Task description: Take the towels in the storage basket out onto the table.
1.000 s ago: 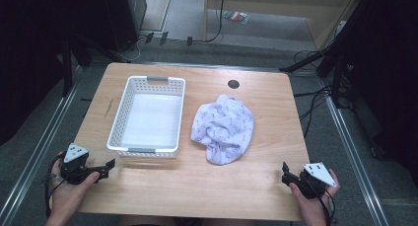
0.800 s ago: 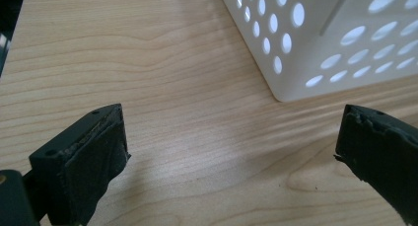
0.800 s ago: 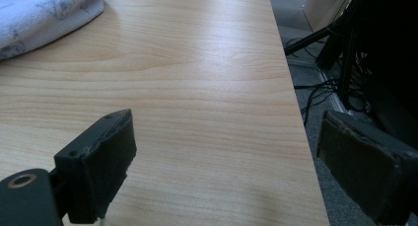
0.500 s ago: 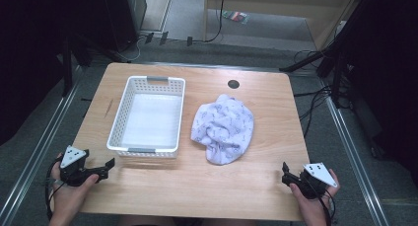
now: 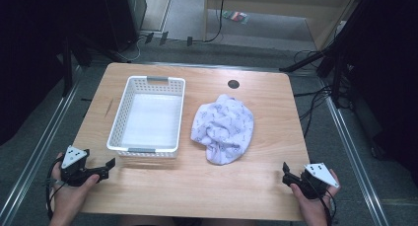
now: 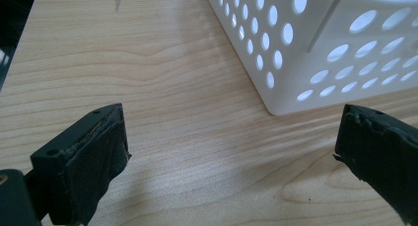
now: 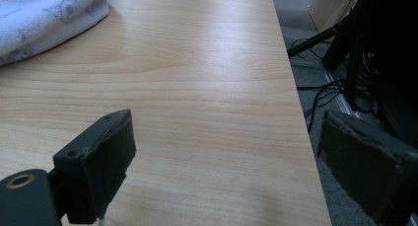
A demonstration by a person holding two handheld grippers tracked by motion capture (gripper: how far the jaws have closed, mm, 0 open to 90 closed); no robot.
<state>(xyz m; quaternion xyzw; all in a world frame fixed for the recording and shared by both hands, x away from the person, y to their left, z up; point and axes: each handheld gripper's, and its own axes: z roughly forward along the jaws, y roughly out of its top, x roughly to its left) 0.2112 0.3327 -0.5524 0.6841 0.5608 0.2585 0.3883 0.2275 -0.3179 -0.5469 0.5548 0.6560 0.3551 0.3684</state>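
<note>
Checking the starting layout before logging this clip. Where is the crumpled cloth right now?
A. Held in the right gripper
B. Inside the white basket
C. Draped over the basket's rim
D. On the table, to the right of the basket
D: the crumpled cloth lies on the bare table, apart from the white basket, and both grippers are open and hold nothing.

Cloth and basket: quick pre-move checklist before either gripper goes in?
1. Left gripper open, nothing between jaws: ok.
2. Right gripper open, nothing between jaws: ok.
3. Crumpled cloth fully on the table, beside the basket, not hanging over an edge: ok.
4. White basket upright with nothing inside: ok.
5. Bare table between right gripper and cloth, path unobstructed: ok.
6. A graspable fold or edge on the cloth's near side: cannot tell; the right gripper view catches just a corner of it.
</note>
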